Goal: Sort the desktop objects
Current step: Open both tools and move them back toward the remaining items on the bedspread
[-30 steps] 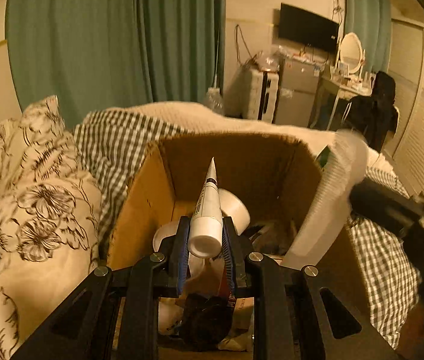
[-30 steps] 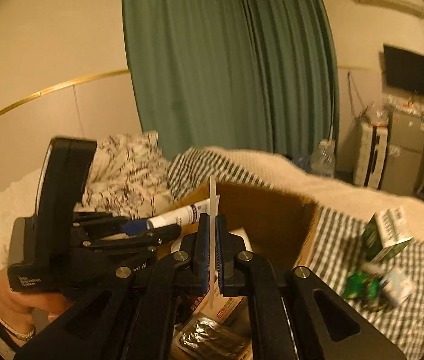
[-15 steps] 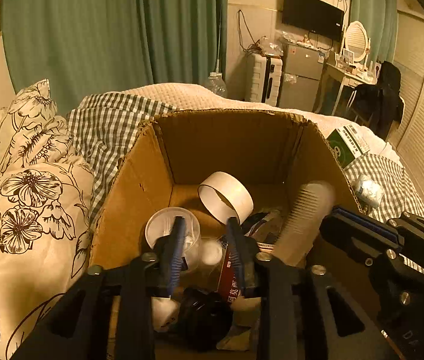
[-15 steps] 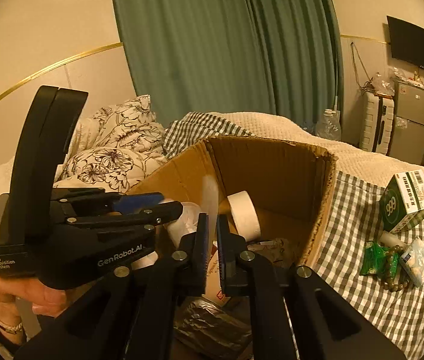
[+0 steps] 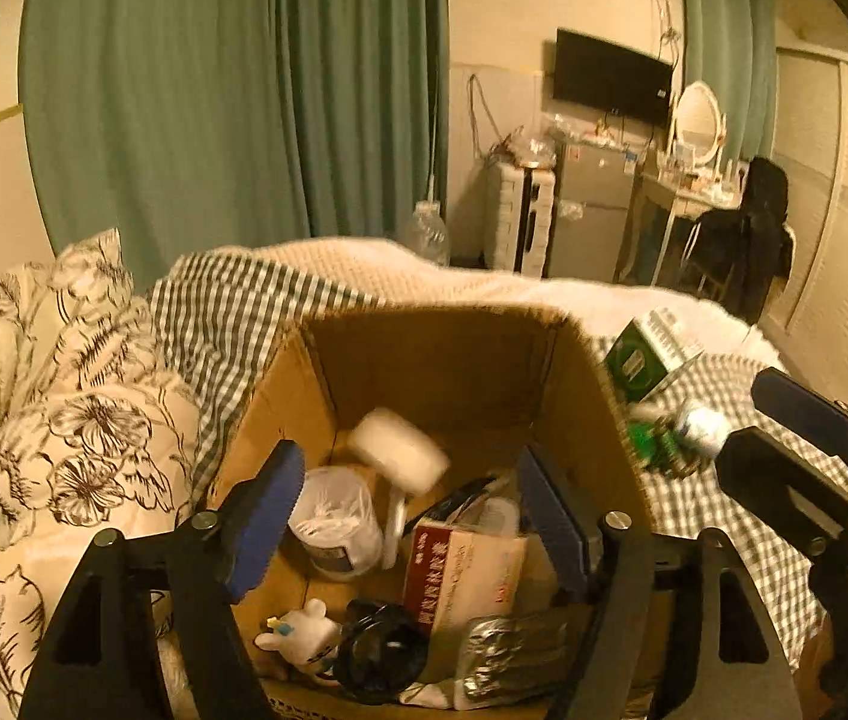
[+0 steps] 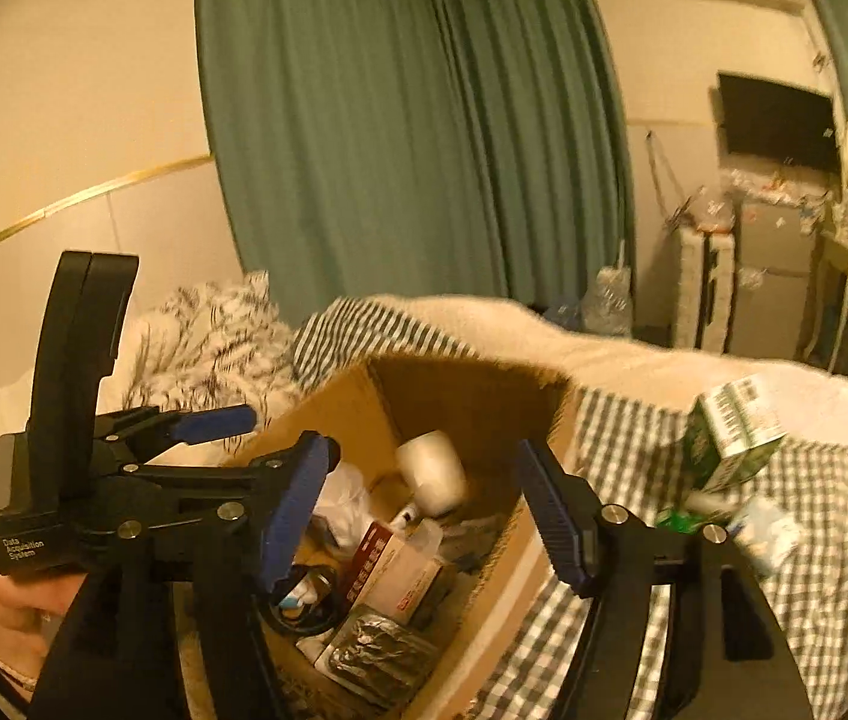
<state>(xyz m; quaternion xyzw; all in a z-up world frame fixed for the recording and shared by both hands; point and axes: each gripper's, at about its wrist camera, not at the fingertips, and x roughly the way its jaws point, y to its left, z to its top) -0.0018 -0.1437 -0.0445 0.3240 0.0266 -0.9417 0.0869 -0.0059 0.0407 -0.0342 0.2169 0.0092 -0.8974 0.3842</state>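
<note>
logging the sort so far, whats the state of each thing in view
left gripper: jaws have just been opening, nothing between them
right gripper: jaws have just been opening, empty
cardboard box: open-topped, holding items
tape roll: in box, blurred
red and white carton: in box
green box: on checked cloth, outside box

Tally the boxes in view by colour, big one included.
Brown: 1, cardboard box
Green: 1, green carton on the checked cloth
Red and white: 1, red-and-white carton inside the cardboard box
Total: 3
</note>
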